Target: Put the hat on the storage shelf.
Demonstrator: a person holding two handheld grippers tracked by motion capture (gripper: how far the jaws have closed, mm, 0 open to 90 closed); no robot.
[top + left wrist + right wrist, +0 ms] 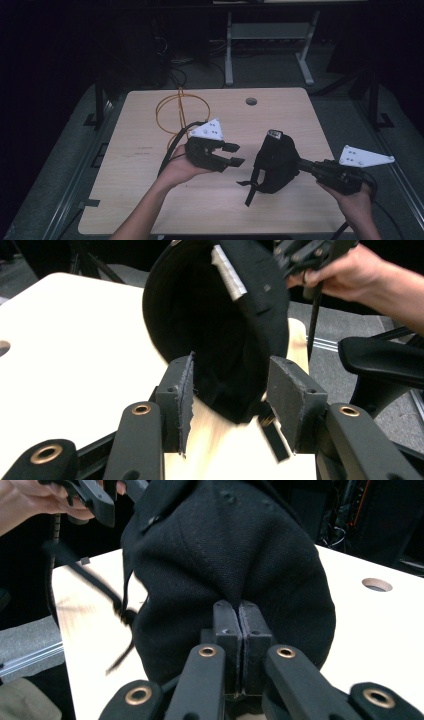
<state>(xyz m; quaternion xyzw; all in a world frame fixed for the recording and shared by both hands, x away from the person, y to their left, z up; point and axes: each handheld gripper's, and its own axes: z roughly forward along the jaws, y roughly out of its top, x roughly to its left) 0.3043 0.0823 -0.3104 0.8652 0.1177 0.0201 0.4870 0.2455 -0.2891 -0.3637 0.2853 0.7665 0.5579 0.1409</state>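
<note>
A black cap (pixel 274 161) is held up off the wooden table (pixel 150 170), its hollow inside (pixel 210 335) facing my left gripper and its crown (pixel 230 555) facing my right one. My right gripper (pixel 306 165) is shut on a fold of the crown fabric, its jaws pressed together (pixel 238 611). My left gripper (pixel 233 155) stands open a short way left of the cap, its pads (pixel 186 390) either side of the cap's lower rim without touching it. A black strap (pixel 250 192) dangles from the cap toward the table.
An orange cable loop (pixel 181 107) lies at the back left of the table. A round cable hole (pixel 251 101) sits near the far edge. Table legs and a frame (pixel 270 45) stand on the floor beyond.
</note>
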